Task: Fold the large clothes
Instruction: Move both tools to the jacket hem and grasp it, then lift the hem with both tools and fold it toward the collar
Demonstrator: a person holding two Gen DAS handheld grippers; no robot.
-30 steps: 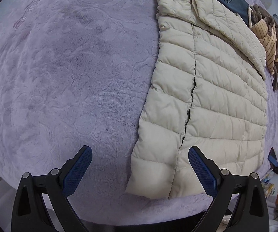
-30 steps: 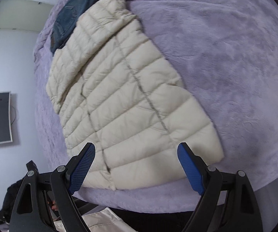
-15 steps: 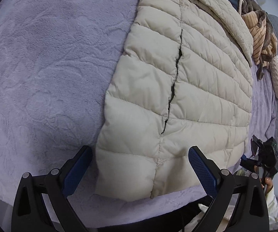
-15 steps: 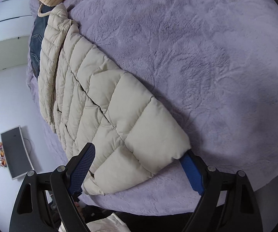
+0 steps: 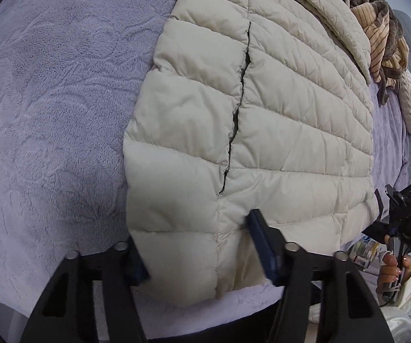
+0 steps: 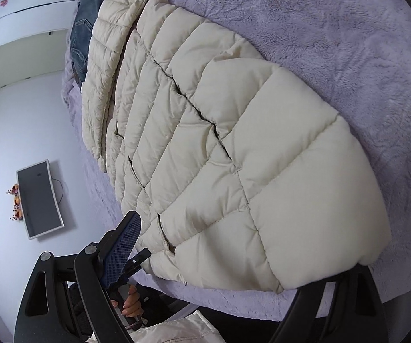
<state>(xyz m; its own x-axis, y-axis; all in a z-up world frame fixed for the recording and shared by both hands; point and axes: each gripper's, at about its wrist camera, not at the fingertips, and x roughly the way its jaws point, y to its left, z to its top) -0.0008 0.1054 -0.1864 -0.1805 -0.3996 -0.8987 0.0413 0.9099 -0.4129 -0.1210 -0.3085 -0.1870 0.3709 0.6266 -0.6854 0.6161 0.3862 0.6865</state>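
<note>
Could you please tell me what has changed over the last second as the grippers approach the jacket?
Both grippers came down to the cream puffer jacket's hem. The left gripper is closing its fingers around one hem corner; the right gripper straddles the other corner, fingers wide. The jacket, jeans and purple blanket lie unchanged.

Left gripper (image 5: 196, 247) at jacket hem

Its jaws are closing with the near corner of the cream quilted jacket (image 5: 277, 108) between them; the jacket lies flat on a lilac plush blanket (image 5: 56, 91). A striped garment (image 5: 382, 34) lies beyond, top right.
</note>
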